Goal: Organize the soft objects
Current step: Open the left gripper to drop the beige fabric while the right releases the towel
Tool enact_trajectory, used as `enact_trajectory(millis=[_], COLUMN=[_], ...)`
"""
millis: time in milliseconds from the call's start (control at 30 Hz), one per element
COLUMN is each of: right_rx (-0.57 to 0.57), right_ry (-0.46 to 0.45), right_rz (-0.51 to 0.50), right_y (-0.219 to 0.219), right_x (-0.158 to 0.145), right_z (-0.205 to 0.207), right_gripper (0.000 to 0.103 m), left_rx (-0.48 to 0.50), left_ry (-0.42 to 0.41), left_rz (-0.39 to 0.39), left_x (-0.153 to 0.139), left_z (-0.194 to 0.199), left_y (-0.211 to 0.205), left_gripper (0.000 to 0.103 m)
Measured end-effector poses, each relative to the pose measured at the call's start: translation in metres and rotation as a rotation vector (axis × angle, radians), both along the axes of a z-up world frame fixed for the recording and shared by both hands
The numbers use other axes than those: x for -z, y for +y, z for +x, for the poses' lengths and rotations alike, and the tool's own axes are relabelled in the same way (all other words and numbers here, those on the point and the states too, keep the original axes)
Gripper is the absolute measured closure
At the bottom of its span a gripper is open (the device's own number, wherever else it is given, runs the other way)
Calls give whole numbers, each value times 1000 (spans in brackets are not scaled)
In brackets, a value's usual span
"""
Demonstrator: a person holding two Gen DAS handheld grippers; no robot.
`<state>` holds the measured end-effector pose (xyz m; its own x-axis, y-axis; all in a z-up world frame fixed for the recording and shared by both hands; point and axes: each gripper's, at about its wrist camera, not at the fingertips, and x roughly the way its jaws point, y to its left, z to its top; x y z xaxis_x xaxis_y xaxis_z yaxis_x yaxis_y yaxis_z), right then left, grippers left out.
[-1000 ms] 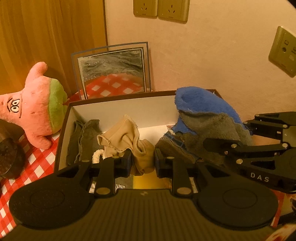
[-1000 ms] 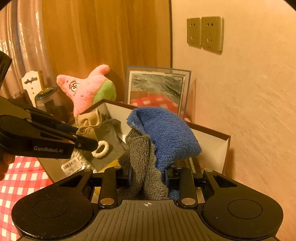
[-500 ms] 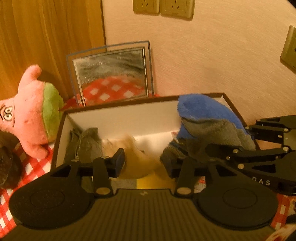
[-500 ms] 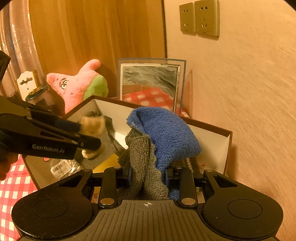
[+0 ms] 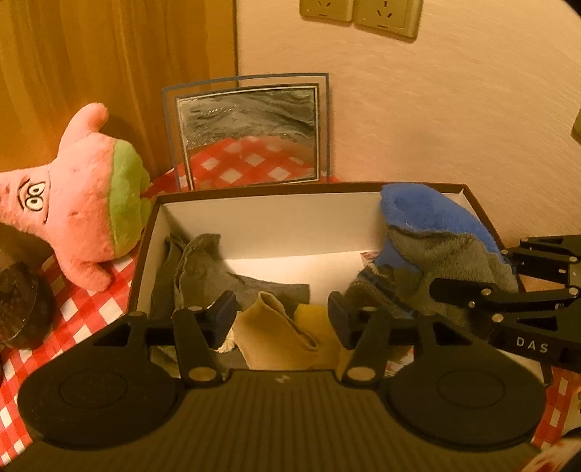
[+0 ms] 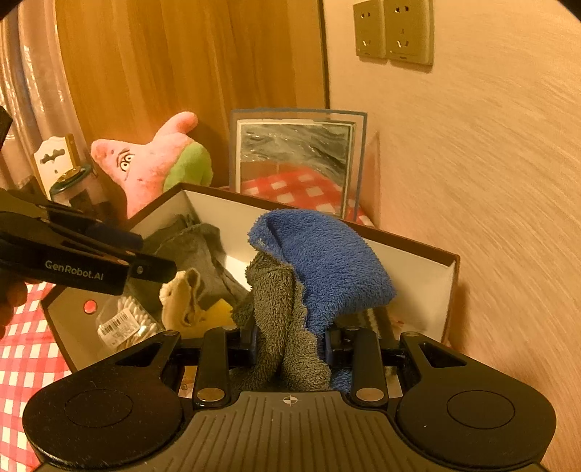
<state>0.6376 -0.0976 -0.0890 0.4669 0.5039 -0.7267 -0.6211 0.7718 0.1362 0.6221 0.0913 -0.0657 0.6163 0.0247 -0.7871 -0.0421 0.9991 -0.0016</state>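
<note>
My left tool [image 5: 281,314] hangs wide over the box [image 5: 254,188] — beige sock [image 5: 279,337] lying inside; my right tool [image 6: 290,343] grips the blue-grey towel [image 6: 319,261] above the box.

Framed picture [image 5: 248,130] leaning on wall, twin wall sockets [image 5: 359,14], red checked tablecloth [image 5: 83,319], wooden panel [image 5: 109,72]
</note>
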Motion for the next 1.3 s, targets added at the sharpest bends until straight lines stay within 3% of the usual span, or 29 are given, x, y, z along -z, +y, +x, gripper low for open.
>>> enact_trajectory(millis=[267, 367, 500, 567, 1300], right_rx=[-44, -61, -67, -48, -24], right_ry=[-22, -63, -137, -163, -95], right_rz=[14, 28, 39, 40, 21], right_y=[14, 22, 33, 35, 16], right_x=[-4, -6, -8, -9, -12], right_z=[0, 0, -2, -2, -21], right_gripper=[70, 60, 34, 28, 27], left_rx=[-31, -42, -49, -53, -58], left_ry=[4, 3, 6, 8, 1], left_rz=[-2, -3, -1, -1, -17], left_x=[-3, -4, -5, -5, -10], left_z=[-4, -6, -9, -11, -29], left_y=[7, 11, 13, 14, 7], left_gripper=[50, 50, 50, 49, 47])
